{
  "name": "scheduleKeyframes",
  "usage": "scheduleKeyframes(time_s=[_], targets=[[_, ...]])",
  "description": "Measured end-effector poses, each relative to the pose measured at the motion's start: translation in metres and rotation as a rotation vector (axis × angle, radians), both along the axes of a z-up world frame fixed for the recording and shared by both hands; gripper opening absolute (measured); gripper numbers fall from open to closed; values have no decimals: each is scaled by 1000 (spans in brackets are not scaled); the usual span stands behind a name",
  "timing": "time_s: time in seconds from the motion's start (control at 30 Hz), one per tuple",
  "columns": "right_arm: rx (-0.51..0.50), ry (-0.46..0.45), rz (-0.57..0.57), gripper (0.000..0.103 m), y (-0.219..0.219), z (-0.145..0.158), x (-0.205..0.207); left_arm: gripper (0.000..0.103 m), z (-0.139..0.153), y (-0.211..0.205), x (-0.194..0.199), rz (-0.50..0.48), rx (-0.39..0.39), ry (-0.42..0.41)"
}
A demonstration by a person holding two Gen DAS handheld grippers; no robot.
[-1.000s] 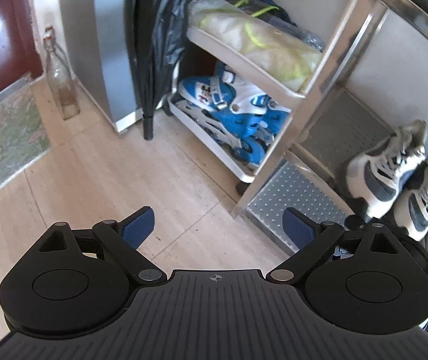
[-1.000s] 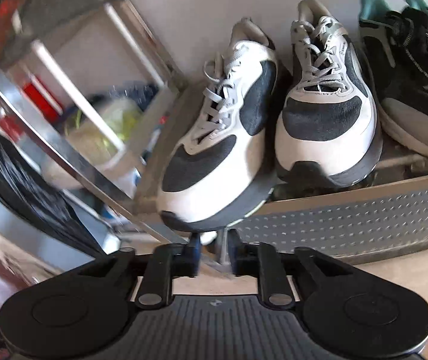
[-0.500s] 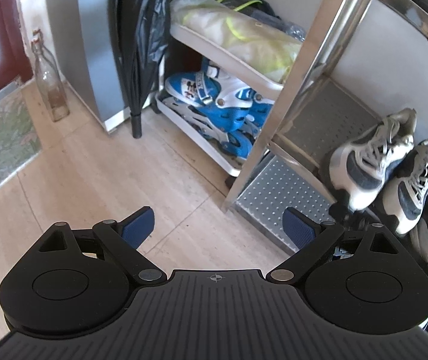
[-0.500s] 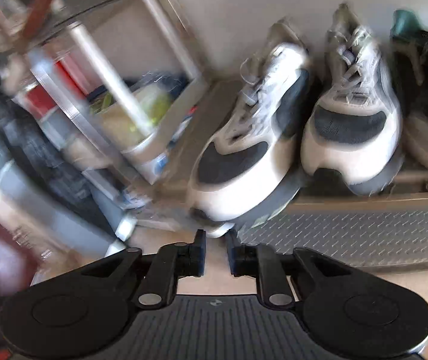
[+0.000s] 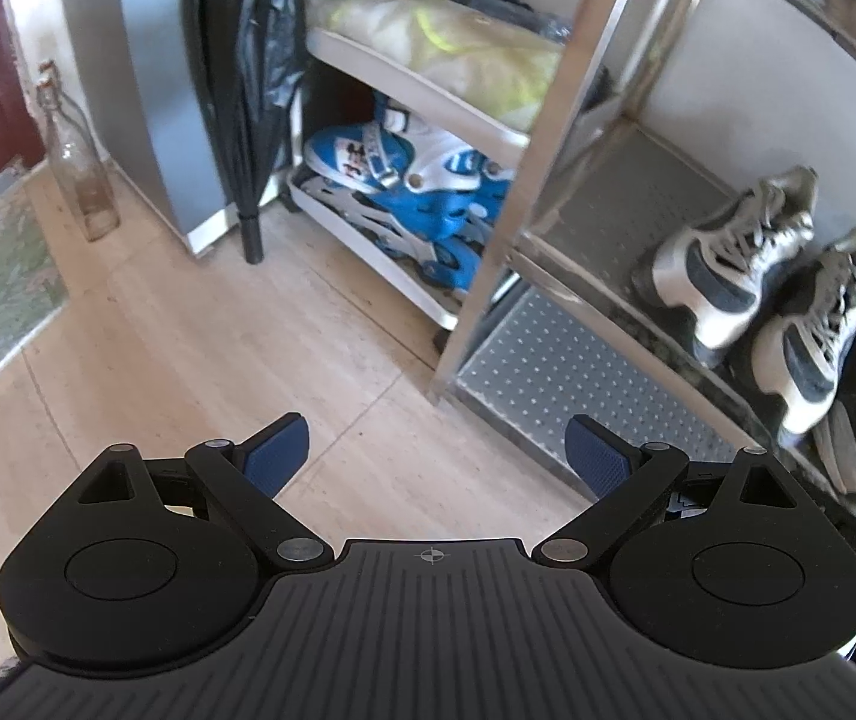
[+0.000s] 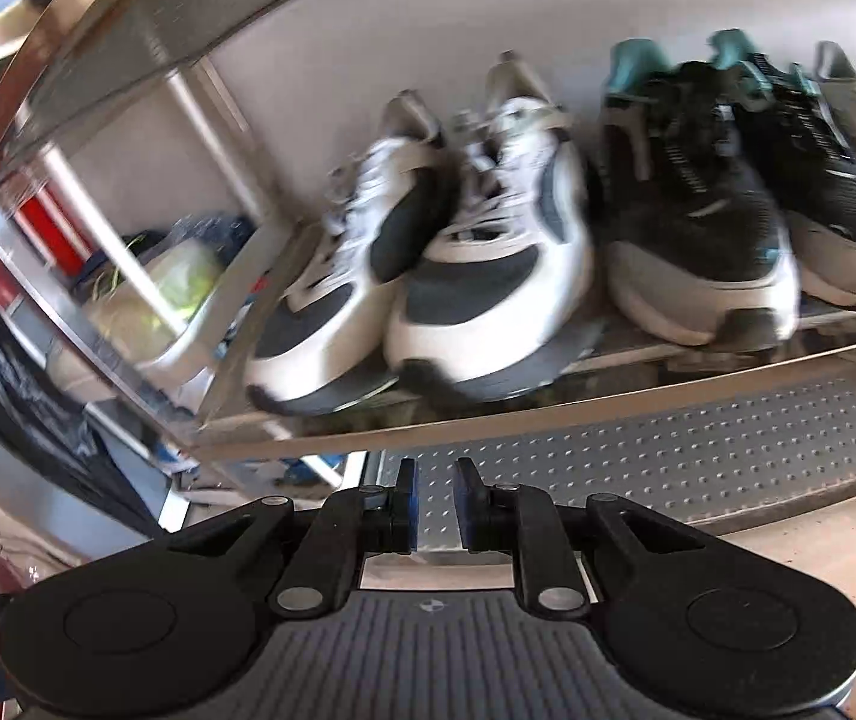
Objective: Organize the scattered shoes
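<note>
Metal shoe rack (image 6: 368, 432) against a pale wall, shoes lined up on its upper tier. White and dark grey sneakers (image 6: 428, 276), a pair, side by side and touching, toes out toward the room, grey laces, white soles with a dark toe bumper; slightly blurred. Just to their right, black and teal sneakers (image 6: 727, 192), also a pair, toes out, pale grey midsoles, teal heel collars. Dimpled lower shelf (image 6: 697, 450) is bare under them.

Right gripper (image 6: 432, 498) sits low in front of that lower shelf, jaws narrow and opening, nothing between the blue pads.

Left gripper (image 5: 436, 447) hangs over tan floor (image 5: 188, 348), jaws spread wide, holding nothing. Blue inline skates (image 5: 404, 198) on a white side rack, glass bottle (image 5: 80, 180) by the wall.
</note>
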State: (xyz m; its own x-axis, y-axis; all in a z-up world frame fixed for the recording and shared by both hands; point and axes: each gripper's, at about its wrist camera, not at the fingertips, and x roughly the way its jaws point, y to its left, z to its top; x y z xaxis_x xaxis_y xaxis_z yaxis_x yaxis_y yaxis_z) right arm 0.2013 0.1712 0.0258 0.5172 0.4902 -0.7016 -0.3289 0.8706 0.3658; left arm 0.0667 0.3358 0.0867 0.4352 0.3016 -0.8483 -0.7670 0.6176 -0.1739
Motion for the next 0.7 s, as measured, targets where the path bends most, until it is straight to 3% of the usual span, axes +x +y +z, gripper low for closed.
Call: scheduleKeyframes(time_s=[0.2, 0.5, 0.53, 0.63, 0.7], targets=[[-93, -33, -12, 12, 23, -1, 29, 96, -1, -6, 6, -13, 6, 7], [-175, 12, 95, 17, -1, 8, 6, 96, -1, -24, 23, -70, -13, 16], [-193, 16, 105, 21, -11, 13, 1, 96, -1, -29, 27, -80, -16, 15], [-252, 31, 109, 50, -51, 33, -9, 96, -3, -50, 42, -131, -28, 17], [-296, 48, 107, 57, -86, 50, -17, 96, -7, -69, 54, -183, -43, 25]])
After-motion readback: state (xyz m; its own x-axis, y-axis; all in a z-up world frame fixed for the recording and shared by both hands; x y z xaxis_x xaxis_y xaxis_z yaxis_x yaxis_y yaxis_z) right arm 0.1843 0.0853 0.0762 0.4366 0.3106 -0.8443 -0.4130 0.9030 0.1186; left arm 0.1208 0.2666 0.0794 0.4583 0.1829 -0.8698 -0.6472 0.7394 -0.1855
